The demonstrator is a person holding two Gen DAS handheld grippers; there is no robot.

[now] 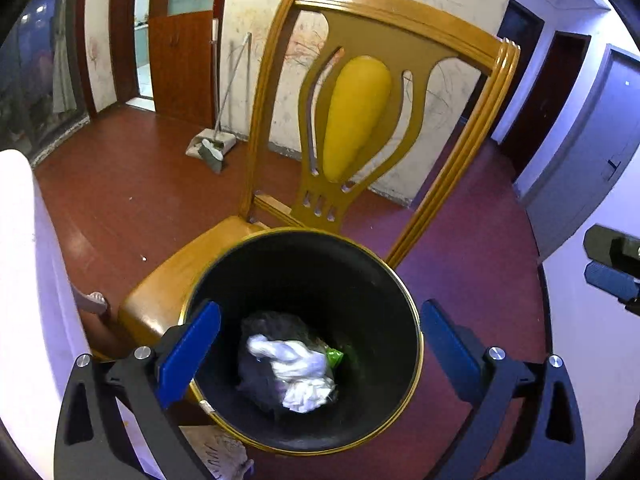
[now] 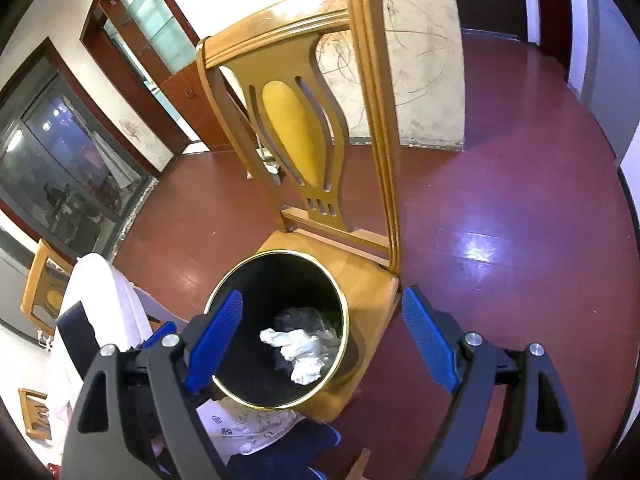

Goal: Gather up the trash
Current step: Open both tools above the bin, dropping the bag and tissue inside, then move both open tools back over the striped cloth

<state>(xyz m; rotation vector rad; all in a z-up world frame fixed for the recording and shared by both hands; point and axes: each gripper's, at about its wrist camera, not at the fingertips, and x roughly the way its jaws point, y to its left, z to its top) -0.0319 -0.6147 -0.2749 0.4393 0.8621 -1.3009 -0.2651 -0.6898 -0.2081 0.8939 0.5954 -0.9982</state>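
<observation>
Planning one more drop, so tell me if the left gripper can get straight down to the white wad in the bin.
Probably yes. The left gripper is open and empty above the black bin, whose mouth is uncovered. The white crumpled wad lies on top at the bottom; only the bin's depth might hinder it.

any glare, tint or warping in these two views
Left wrist view: fisheye bends the chair back outward, a violet cast tints the right-hand wall, and the trash bin interior is dark but sharp. Right wrist view: a bright glare patch sits on the red floor, with black corners around the image circle.
</observation>
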